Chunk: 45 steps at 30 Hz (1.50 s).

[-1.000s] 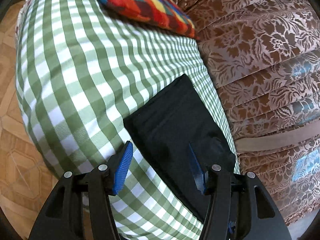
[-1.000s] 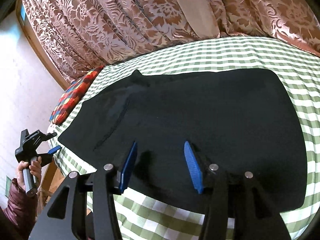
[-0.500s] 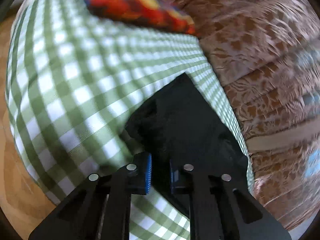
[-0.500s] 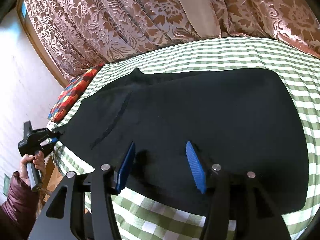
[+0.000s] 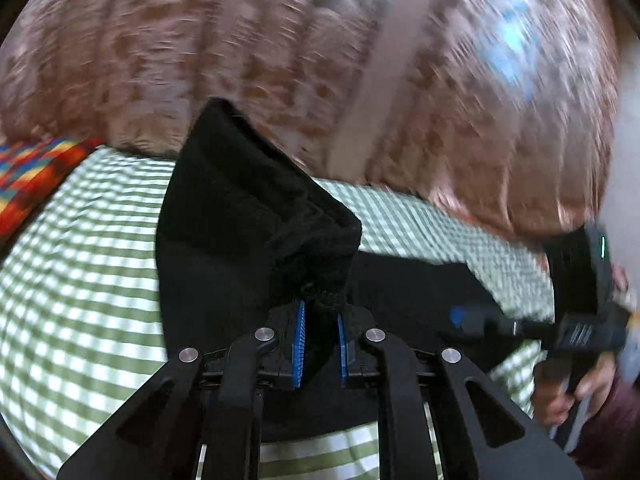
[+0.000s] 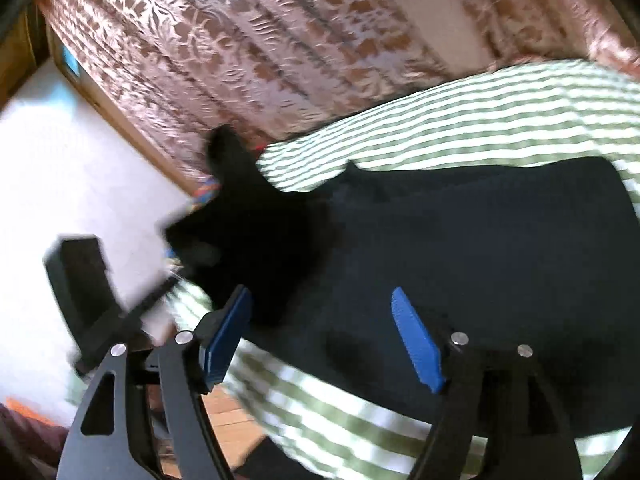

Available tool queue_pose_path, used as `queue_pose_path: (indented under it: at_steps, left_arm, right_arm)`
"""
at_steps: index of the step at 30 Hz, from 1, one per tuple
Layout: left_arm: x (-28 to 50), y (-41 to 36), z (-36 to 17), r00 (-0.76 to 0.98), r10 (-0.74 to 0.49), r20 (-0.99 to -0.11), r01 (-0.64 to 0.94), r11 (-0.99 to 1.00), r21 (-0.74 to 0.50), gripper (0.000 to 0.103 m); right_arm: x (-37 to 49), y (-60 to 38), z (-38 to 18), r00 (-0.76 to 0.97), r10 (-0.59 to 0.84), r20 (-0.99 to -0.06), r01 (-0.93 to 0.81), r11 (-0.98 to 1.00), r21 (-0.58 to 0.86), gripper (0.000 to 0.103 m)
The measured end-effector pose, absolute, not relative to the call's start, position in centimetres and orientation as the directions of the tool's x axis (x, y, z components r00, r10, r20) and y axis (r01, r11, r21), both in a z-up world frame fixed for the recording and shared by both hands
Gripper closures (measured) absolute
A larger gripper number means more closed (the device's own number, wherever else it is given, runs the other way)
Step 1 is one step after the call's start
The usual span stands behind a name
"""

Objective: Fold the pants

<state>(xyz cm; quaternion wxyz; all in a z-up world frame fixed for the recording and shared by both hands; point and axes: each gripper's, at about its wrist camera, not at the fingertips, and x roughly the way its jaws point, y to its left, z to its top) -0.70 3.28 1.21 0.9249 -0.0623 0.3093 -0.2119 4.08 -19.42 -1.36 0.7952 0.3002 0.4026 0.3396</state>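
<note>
Jaws of left gripper (image 5: 319, 350) pinch pants (image 5: 248, 216) edge (lifted); right gripper (image 6: 326, 338) gapes, just widened, empty.

I can read no writing, label, brand, number or sign anywhere ahead of my fingers; both views are blurred.

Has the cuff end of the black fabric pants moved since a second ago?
Yes. The pants cuff, pinched in the left gripper, has lifted off the green checked sheet toward the floral curtain.
</note>
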Motion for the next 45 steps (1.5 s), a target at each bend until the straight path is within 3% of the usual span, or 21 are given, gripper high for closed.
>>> queue_pose_path:
  at_steps: [3, 8, 9, 10, 13, 16, 18, 21, 28, 36, 40, 45]
  left_arm:
    - [-0.9, 1.0, 0.1, 0.683, -0.453, -0.573, 0.399, 0.889, -0.226, 0.092]
    - [-1.4, -0.7, -0.5, 0.669, -0.459, -0.585, 0.431, 0.880, -0.198, 0.092]
    - [-1.4, -0.8, -0.5, 0.670, -0.459, -0.584, 0.434, 0.880, -0.193, 0.092]
    - [-1.5, -0.9, -0.4, 0.673, -0.457, -0.581, 0.439, 0.880, -0.184, 0.092]
    - [-1.3, -0.7, -0.2, 0.673, -0.446, -0.590, 0.436, 0.884, -0.170, 0.092]
    - [-1.9, 0.9, 0.2, 0.662, -0.464, -0.589, 0.460, 0.872, -0.169, 0.076]
    - [-2.9, 3.6, 0.8, 0.645, -0.531, -0.550, 0.478, 0.842, -0.251, 0.054]
    - [-3.9, 9.1, 1.5, 0.663, -0.569, -0.486, 0.414, 0.820, -0.395, 0.053]
    - [-2.9, 16.1, 0.5, 0.741, -0.491, -0.458, 0.213, 0.819, -0.533, 0.053]
    - [1.2, 11.2, 0.6, 0.666, -0.606, -0.435, 0.308, 0.754, -0.579, 0.048]
    - [2.6, 6.7, 0.1, 0.579, -0.682, -0.447, 0.389, 0.713, -0.584, 0.048]
    - [3.1, 0.1, -2.2, 0.386, -0.758, -0.525, 0.478, 0.652, -0.589, 0.048]
  right_arm:
    - [6.6, -18.3, -1.2, 0.367, 0.860, -0.355, -0.293, 0.469, 0.833, 0.024]
    - [10.9, -15.0, -1.7, 0.299, 0.867, -0.399, -0.256, 0.476, 0.842, 0.022]
    - [11.5, -14.2, -1.9, 0.284, 0.866, -0.412, -0.258, 0.482, 0.837, 0.026]
    - [12.2, -12.9, -2.0, 0.259, 0.856, -0.447, -0.269, 0.508, 0.818, 0.043]
    - [12.6, -11.0, -1.8, 0.244, 0.834, -0.495, -0.296, 0.550, 0.781, 0.074]
    - [12.2, -9.9, -0.5, 0.251, 0.830, -0.497, -0.346, 0.557, 0.755, 0.083]
    - [11.8, -9.8, 0.2, 0.262, 0.835, -0.483, -0.366, 0.549, 0.751, 0.084]
    - [11.6, -9.8, 1.2, 0.275, 0.840, -0.467, -0.378, 0.541, 0.751, 0.085]
    - [10.1, -11.4, 4.8, 0.303, 0.856, -0.419, -0.426, 0.515, 0.744, 0.085]
    - [7.2, -19.1, 7.9, 0.382, 0.840, -0.386, -0.437, 0.532, 0.726, 0.085]
    - [6.5, -24.1, 5.9, 0.423, 0.791, -0.443, -0.372, 0.597, 0.711, 0.085]
    - [5.3, -30.4, 0.1, 0.467, 0.700, -0.540, -0.224, 0.685, 0.694, 0.085]
